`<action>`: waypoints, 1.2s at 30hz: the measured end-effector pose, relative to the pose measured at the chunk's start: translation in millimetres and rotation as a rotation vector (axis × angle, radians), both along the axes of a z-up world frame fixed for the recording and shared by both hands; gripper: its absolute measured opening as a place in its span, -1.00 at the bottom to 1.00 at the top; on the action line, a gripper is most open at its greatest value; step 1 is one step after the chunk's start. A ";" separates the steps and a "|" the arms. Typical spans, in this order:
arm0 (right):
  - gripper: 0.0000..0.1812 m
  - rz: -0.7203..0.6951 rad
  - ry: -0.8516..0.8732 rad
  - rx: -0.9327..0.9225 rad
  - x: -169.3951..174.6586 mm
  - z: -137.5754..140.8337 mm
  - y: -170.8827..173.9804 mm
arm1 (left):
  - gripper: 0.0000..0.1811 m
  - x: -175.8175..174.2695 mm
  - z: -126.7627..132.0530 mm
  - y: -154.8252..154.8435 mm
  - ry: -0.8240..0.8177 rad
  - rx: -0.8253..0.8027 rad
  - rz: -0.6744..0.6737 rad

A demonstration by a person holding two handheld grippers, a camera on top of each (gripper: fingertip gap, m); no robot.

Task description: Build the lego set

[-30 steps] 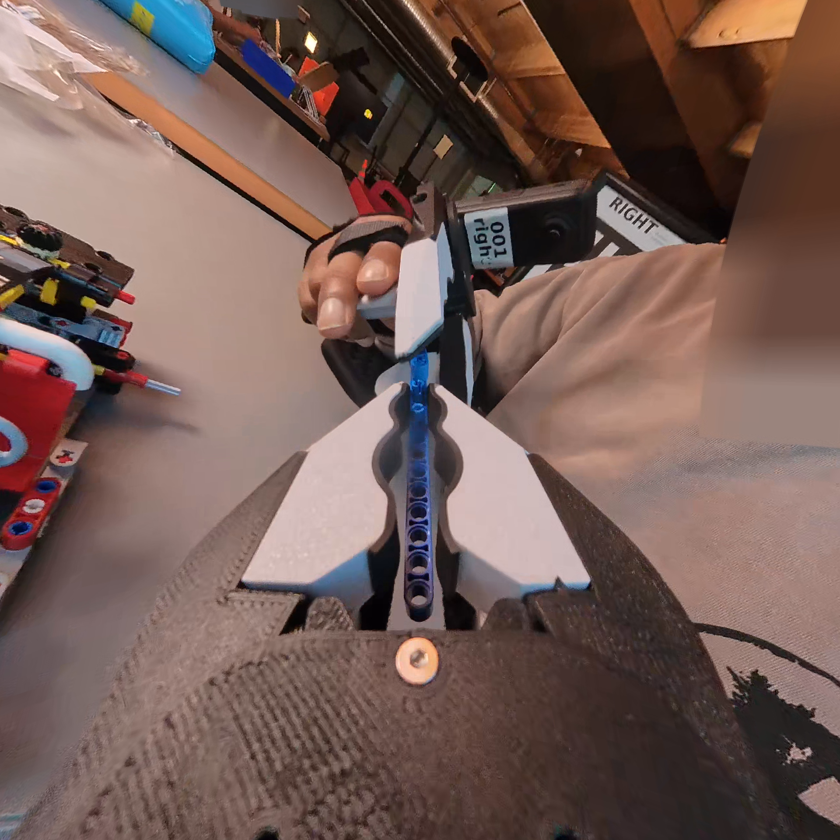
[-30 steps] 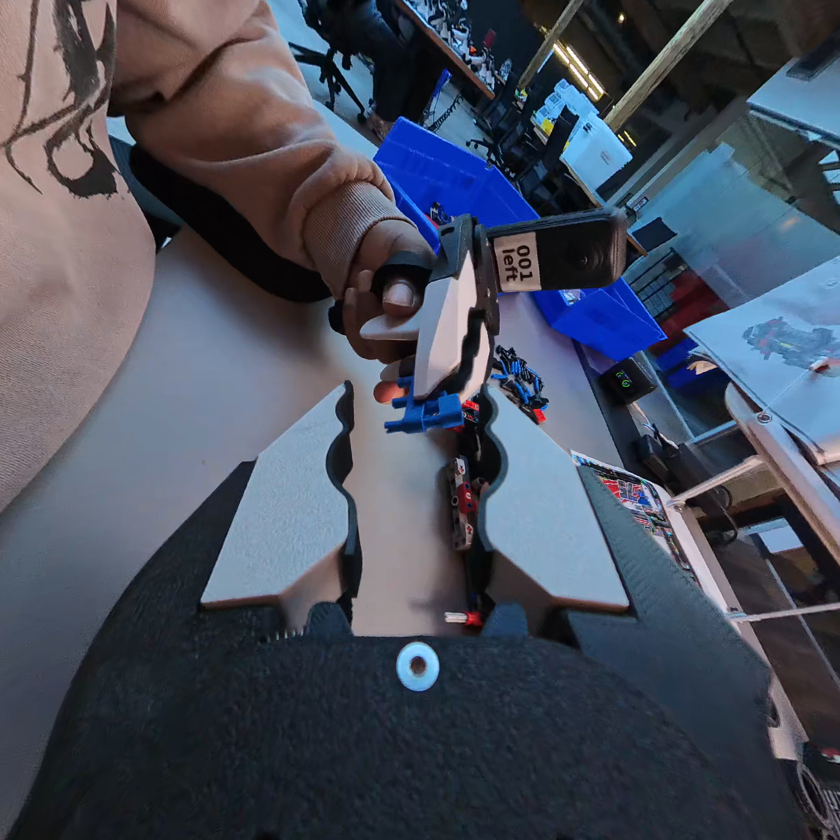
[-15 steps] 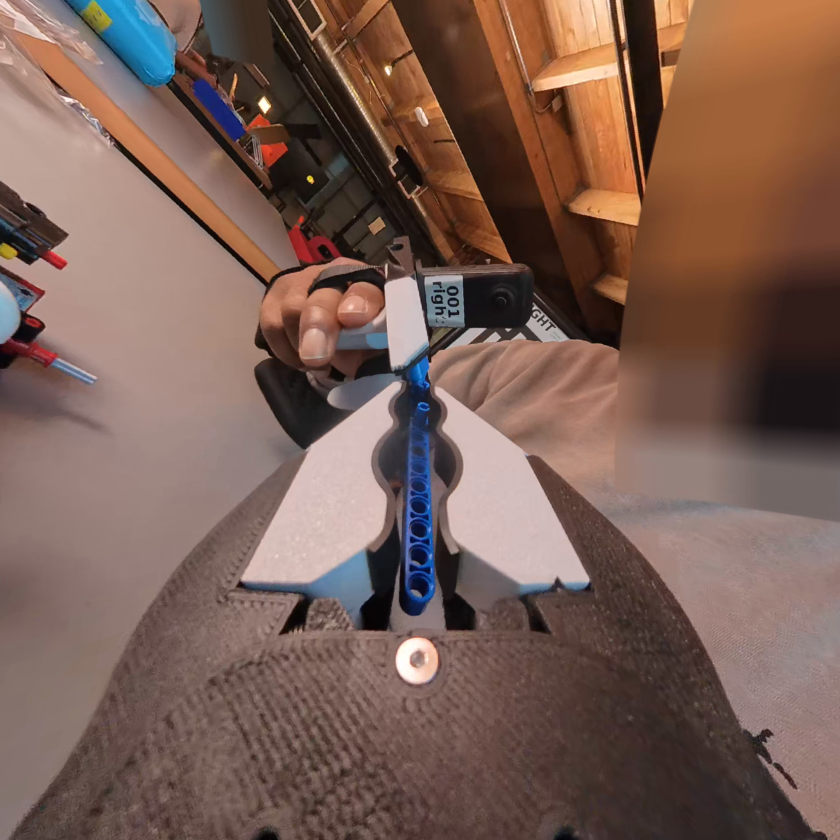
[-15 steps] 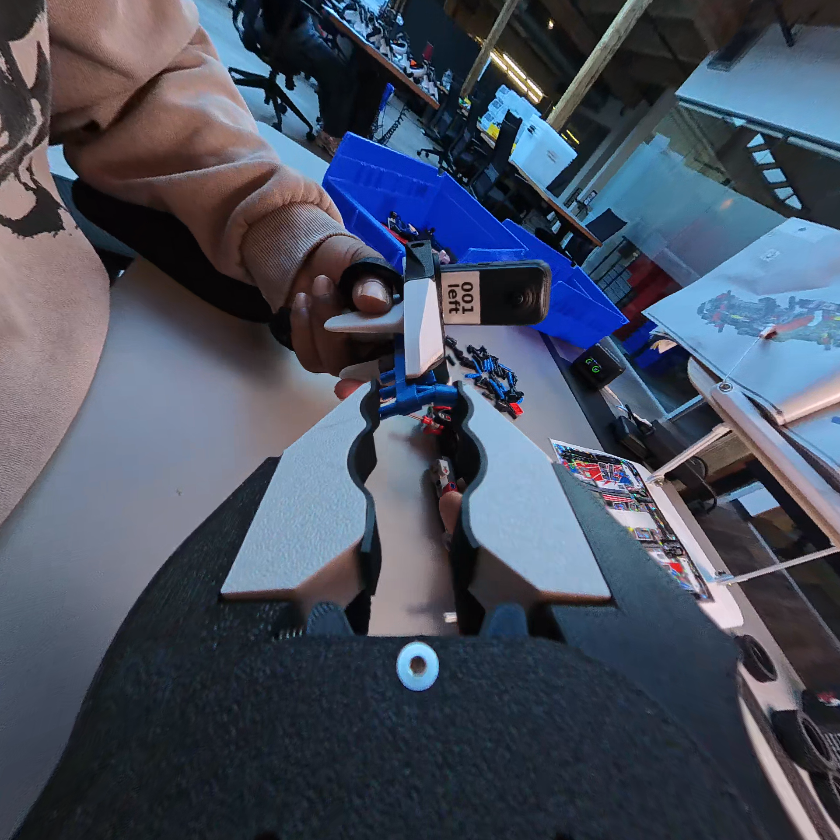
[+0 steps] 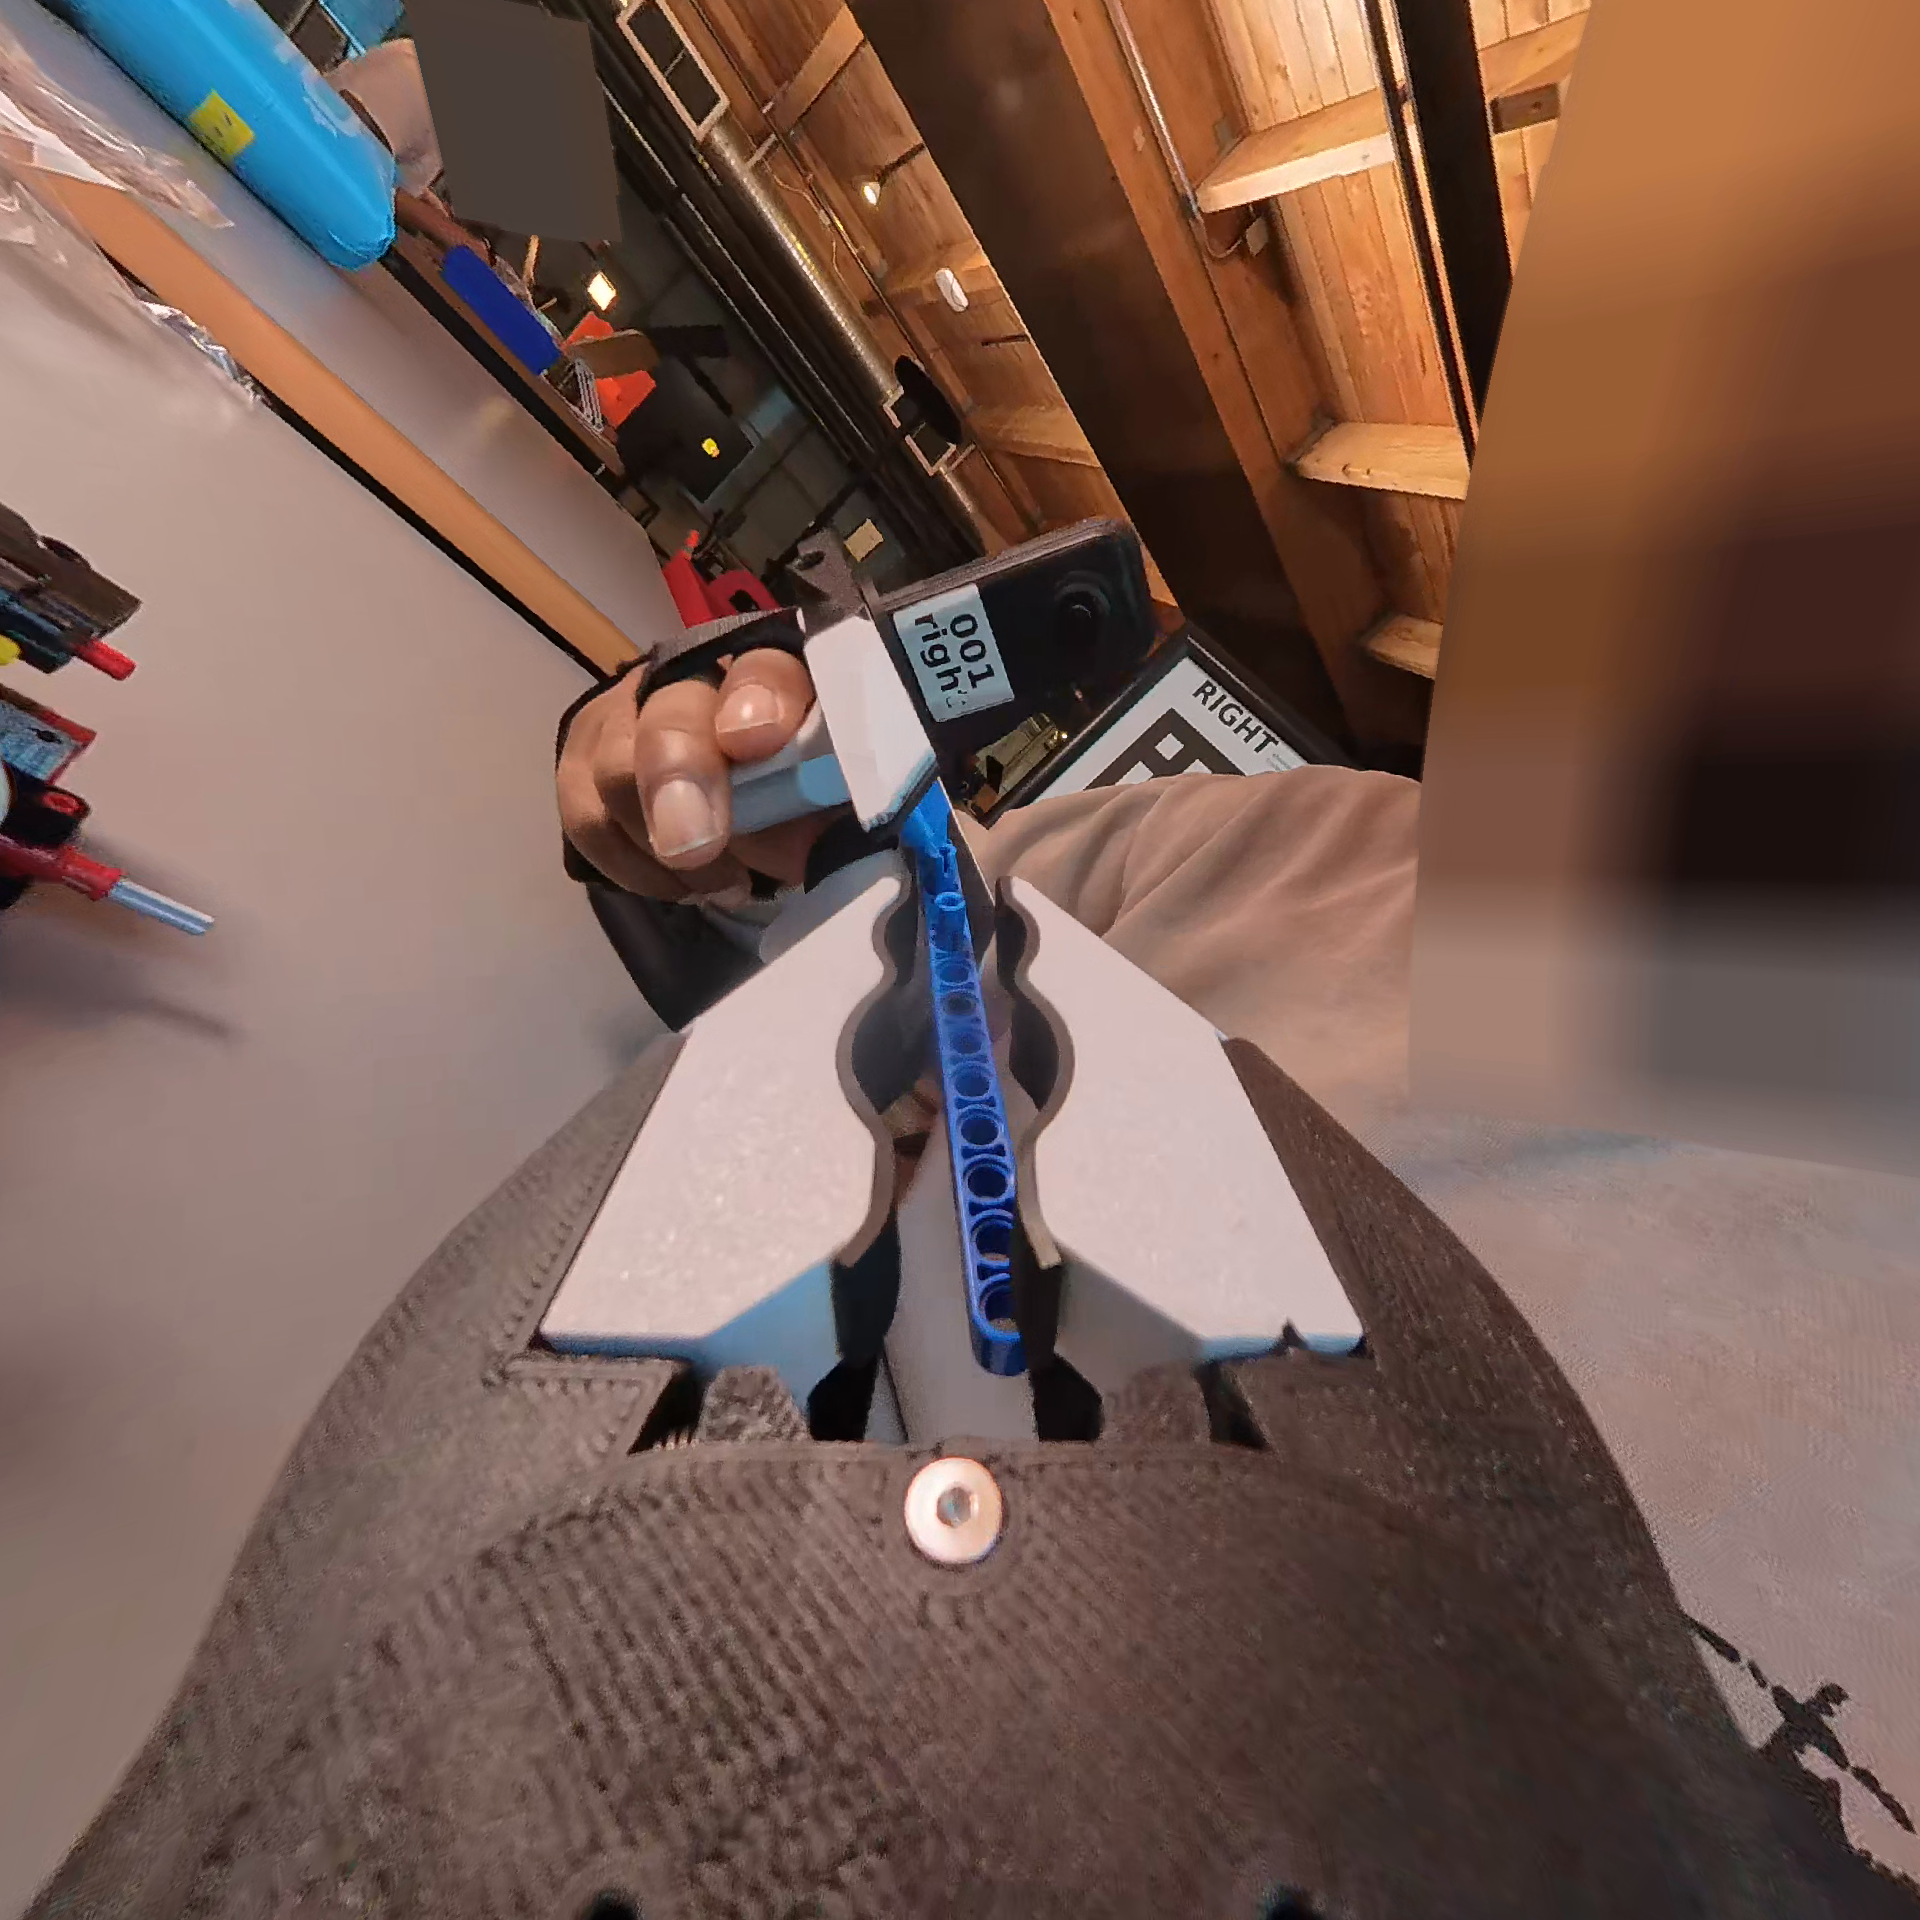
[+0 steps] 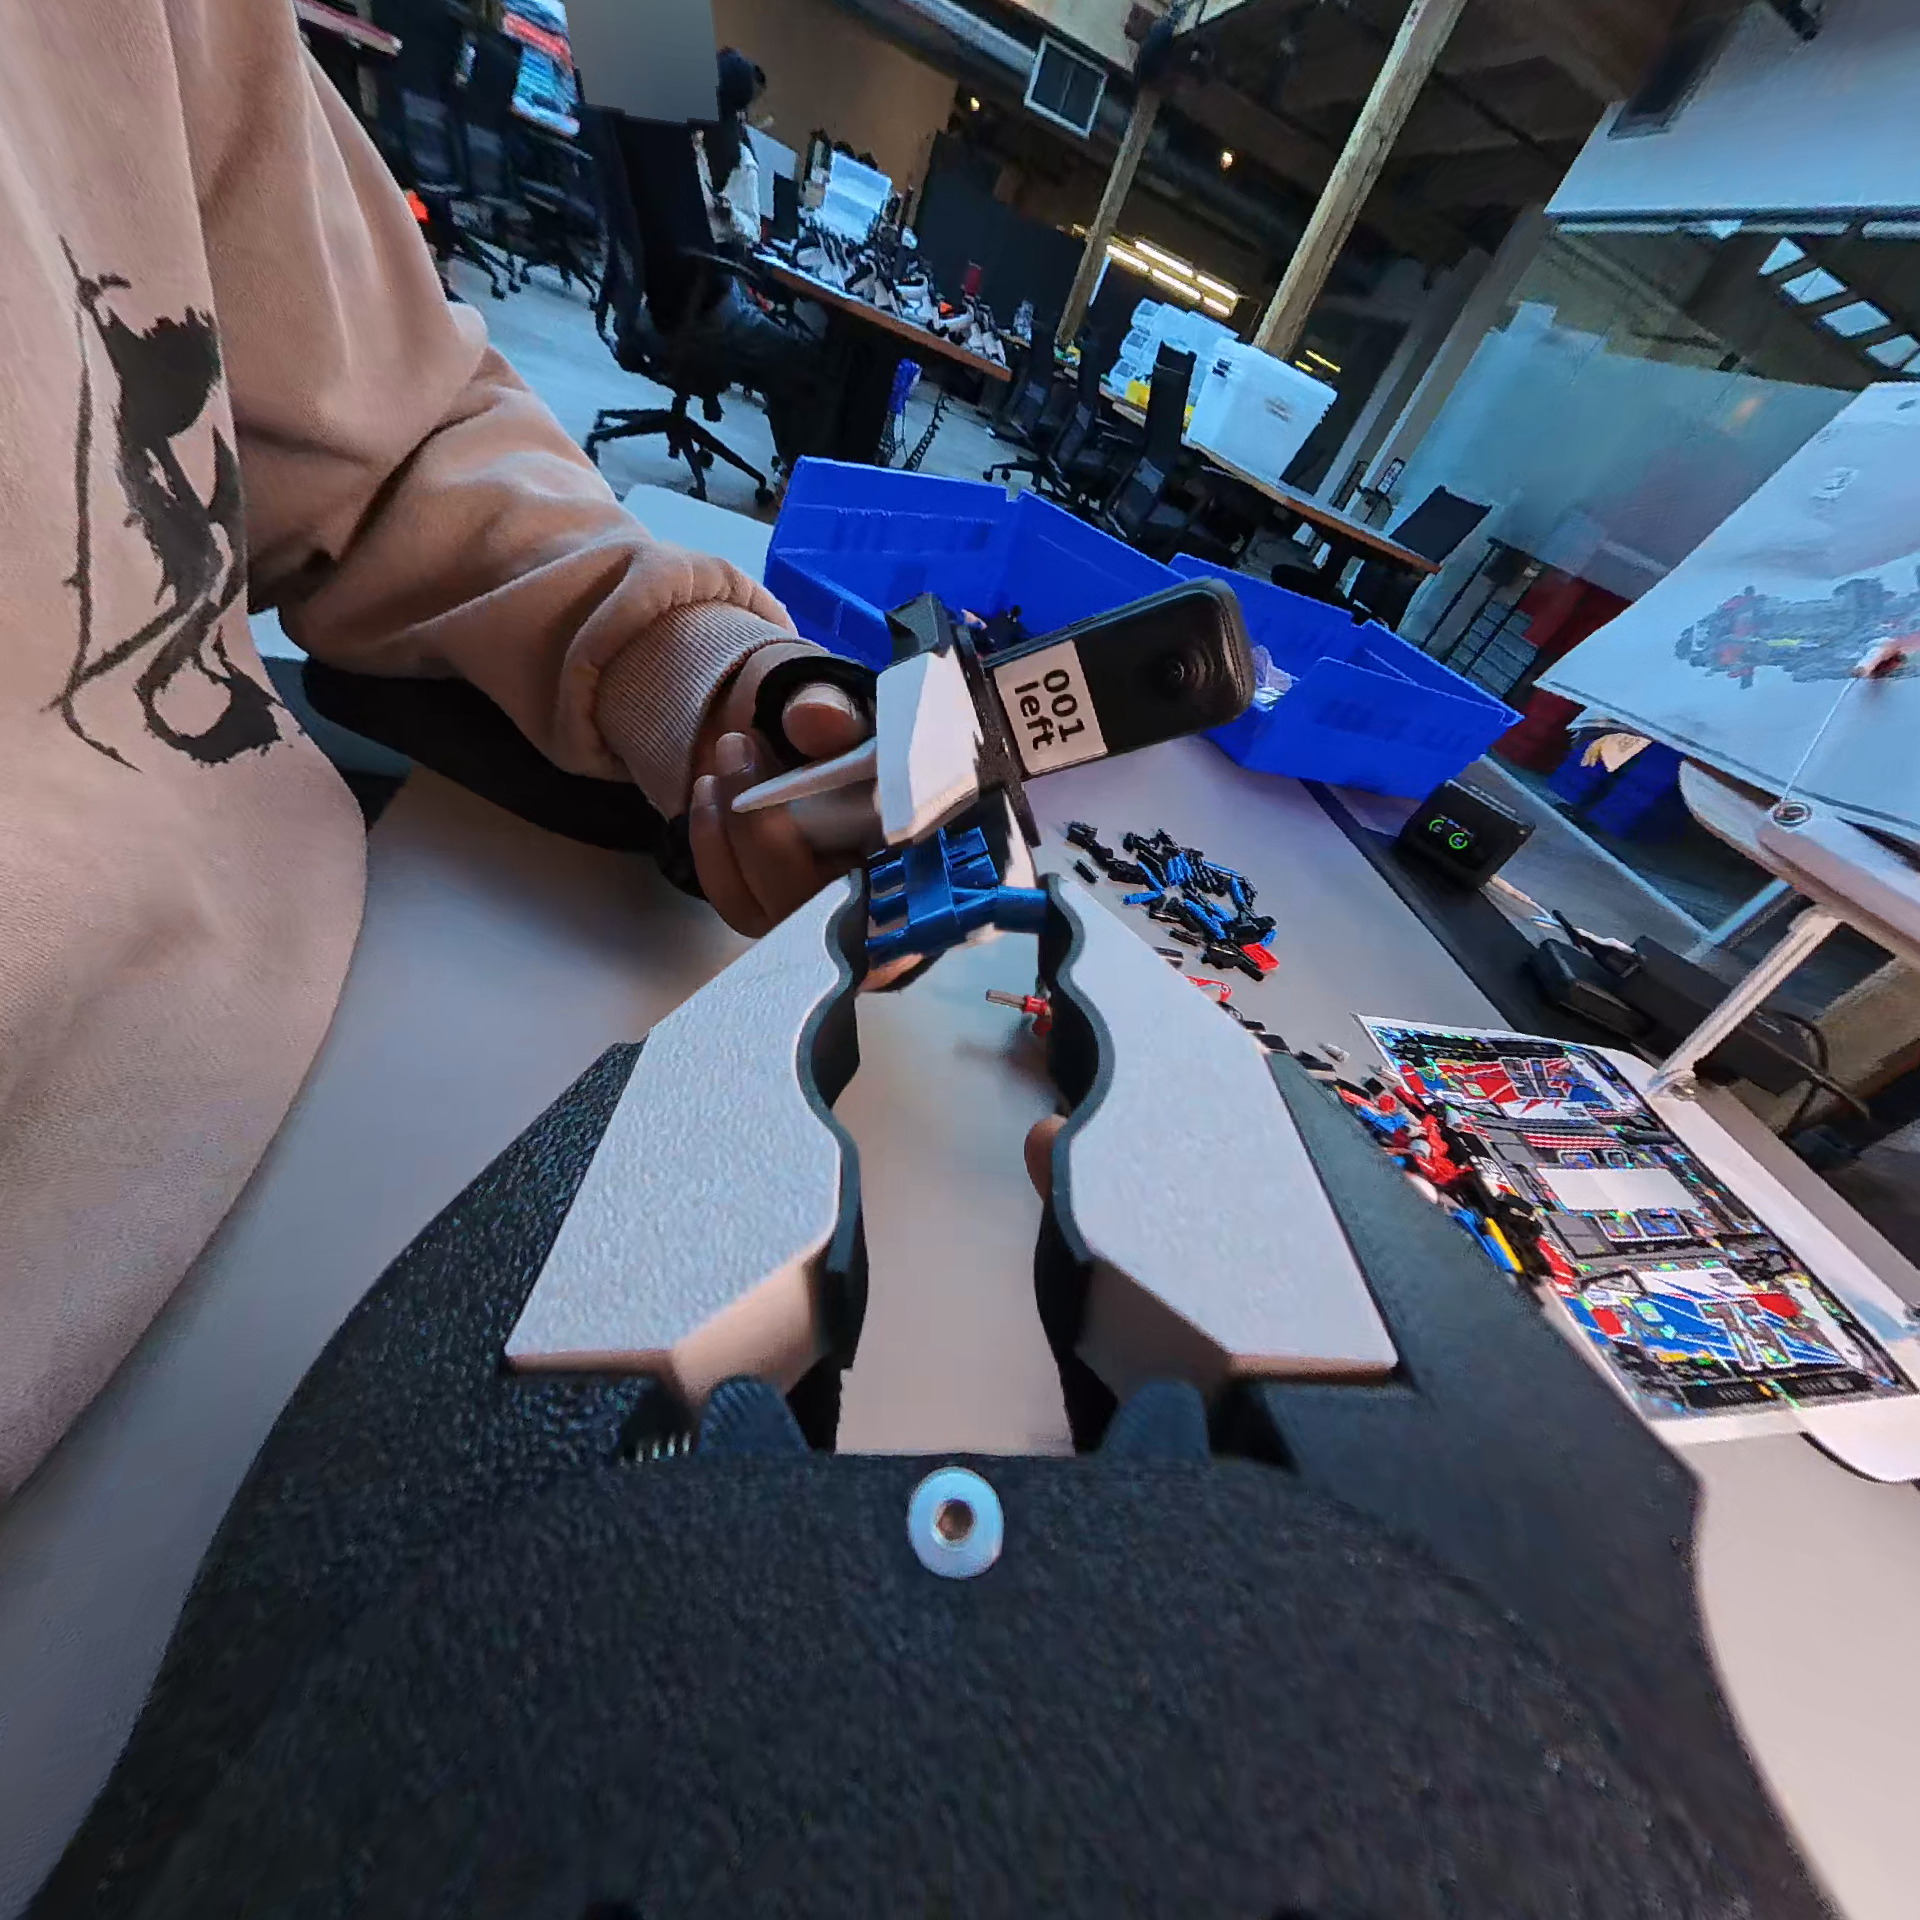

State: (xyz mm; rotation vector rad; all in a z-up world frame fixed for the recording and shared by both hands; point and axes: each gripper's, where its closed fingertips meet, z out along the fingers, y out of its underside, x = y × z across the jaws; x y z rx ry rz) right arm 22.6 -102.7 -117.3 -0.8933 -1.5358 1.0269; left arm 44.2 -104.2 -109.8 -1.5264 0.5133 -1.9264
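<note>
Blue beam (image 5: 971,1101): we see a long blue Lego beam with a row of round holes, lying lengthwise in the gap of our left gripper (image 5: 948,914) and leaning against the right-hand finger.
Blue assembly (image 6: 940,899): at the beam's far end a cluster of blue connector pieces sits right at the tips of our right gripper (image 6: 951,904).
Left jaws: parted a little wider than the beam; the beam touches one side only, with a gap on the other, so we cannot tell whether it is gripped.
Right jaws: partly open; their tips flank the blue assembly, and we cannot tell whether they press on it.
Where it is: held in the air above the grey desk (image 5: 312,831), between the two grippers, which point at each other.
Hands: a left hand (image 6: 769,800) and a right hand (image 5: 665,769) each grasp a gripper handle; both sleeves are beige.
Loose parts: a heap of small black and blue pins (image 6: 1184,894) lies on the desk beyond the right gripper, with a red pin (image 6: 1023,1003) nearer.
Sticker sheet (image 6: 1621,1205): colourful, lying flat at the desk's right side.
Blue bins (image 6: 1091,582): at the far edge of the desk.
Partly built model (image 5: 52,748): black and red, at the left edge of the left wrist view.
</note>
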 end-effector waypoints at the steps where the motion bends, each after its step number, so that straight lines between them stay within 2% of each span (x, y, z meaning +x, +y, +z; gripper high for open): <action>1: -0.67 0.000 0.007 -0.010 0.0 0.8 0.0 | -0.90 0.1 0.6 1.2 0.002 0.001 0.010; 3: -0.67 0.009 0.010 -0.017 -0.2 1.2 -1.8 | -0.96 1.1 -1.8 1.5 0.022 0.001 0.014; 8: -0.66 0.012 -0.020 -0.031 -0.7 -3.4 -0.4 | -0.96 0.8 -7.5 3.4 0.073 -0.004 0.026; 12: -0.57 0.037 -0.054 -0.084 -0.4 -6.4 -0.9 | -0.95 0.9 -11.9 5.4 0.094 -0.018 0.033; 15: -0.53 0.063 -0.092 -0.195 0.8 -9.0 0.3 | -0.95 0.3 -15.8 7.2 0.116 -0.022 0.040; 19: -0.53 0.061 -0.111 -0.369 11.0 -6.5 19.7 | -0.95 -2.5 -24.6 11.2 0.172 -0.015 0.060; 22: -0.58 0.015 -0.151 -0.351 18.0 -13.7 32.5 | -0.95 -5.6 -30.4 14.9 0.225 0.015 0.087; 27: -0.68 0.063 -0.268 -0.347 24.1 -32.5 24.1 | -0.95 -6.2 -37.4 17.5 0.293 0.056 0.113; 30: -0.72 0.028 -0.317 -0.300 27.9 -40.9 30.7 | -0.95 -5.5 -43.9 18.4 0.349 0.091 0.126; 33: -0.76 -0.008 -0.413 -0.248 39.2 -51.9 39.6 | -0.95 -6.5 -59.1 21.8 0.473 0.156 0.154; 36: -0.81 -0.127 -0.564 -0.135 59.0 -73.4 63.8 | -0.95 -9.2 -84.1 24.4 0.654 0.232 0.166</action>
